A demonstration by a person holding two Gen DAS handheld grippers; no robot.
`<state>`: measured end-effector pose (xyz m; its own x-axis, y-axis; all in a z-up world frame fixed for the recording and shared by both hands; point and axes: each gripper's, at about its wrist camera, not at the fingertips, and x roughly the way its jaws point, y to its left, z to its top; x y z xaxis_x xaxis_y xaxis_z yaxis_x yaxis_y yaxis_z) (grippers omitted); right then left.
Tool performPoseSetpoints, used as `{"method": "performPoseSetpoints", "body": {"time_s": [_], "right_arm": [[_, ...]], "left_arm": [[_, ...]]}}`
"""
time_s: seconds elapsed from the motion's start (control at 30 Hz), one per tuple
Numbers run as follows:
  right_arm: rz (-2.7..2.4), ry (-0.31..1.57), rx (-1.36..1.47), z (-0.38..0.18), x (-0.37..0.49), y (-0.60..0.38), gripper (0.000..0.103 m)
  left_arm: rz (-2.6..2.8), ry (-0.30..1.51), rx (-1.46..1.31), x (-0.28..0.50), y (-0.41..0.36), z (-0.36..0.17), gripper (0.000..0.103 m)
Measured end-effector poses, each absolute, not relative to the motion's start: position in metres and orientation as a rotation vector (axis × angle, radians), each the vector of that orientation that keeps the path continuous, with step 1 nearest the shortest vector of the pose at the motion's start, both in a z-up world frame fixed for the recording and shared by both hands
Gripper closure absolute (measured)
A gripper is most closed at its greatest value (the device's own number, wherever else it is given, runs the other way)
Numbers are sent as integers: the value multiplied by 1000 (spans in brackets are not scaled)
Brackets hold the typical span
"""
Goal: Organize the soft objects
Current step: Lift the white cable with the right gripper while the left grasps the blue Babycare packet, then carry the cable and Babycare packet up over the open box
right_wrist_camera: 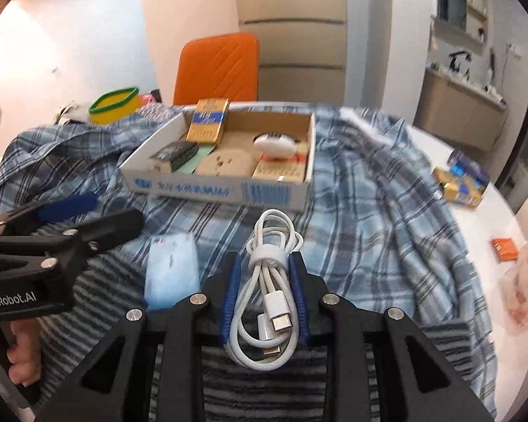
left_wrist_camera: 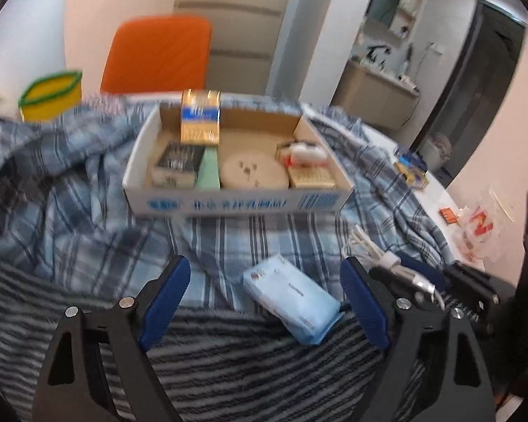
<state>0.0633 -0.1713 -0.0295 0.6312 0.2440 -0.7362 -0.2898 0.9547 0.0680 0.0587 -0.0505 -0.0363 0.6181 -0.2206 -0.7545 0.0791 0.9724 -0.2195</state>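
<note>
Cable [right_wrist_camera: 269,292] between right tool's [right_wrist_camera: 265,281] fingers

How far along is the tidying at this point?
Partly done, it seems: the cardboard box already holds several packets and a round pad. In hand: the right hand-held gripper is shut on the coiled white cable. Left: the blue tissue pack lies on the cloth between the open fingers of the left hand-held gripper; small boxes sit on the table.
</note>
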Motion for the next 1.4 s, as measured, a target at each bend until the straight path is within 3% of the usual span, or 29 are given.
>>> {"method": "performPoseSetpoints", "body": {"time_s": [0.27, 0.63, 0.73, 0.9, 0.97, 1.07, 1.1, 1.2, 1.4], "right_arm": [[365, 897, 15, -31, 51, -165, 73], [194, 804, -35, -22, 58, -190, 73], [193, 797, -1, -26, 62, -195, 73], [186, 785, 24, -26, 61, -201, 73], [180, 780, 30, -26, 62, -204, 73], [178, 787, 38, -29, 63, -206, 73], [180, 792, 38, -31, 64, -206, 73], [184, 797, 31, -33, 64, -204, 73], [210, 753, 22, -27, 58, -202, 73]], "left_arm": [[-145, 1071, -205, 77, -65, -59, 17], [-140, 1115, -167, 93, -90, -71, 20], [-156, 1128, -149, 96, -97, -76, 30], [-153, 1139, -110, 99, -103, -83, 31], [-147, 1140, -111, 99, -102, -84, 38], [-149, 1126, -112, 97, -101, -81, 59], [-157, 1119, -113, 96, -101, -80, 61], [-176, 1075, -85, 88, -104, -73, 67], [-187, 867, -23, 60, -106, -43, 67]]}}
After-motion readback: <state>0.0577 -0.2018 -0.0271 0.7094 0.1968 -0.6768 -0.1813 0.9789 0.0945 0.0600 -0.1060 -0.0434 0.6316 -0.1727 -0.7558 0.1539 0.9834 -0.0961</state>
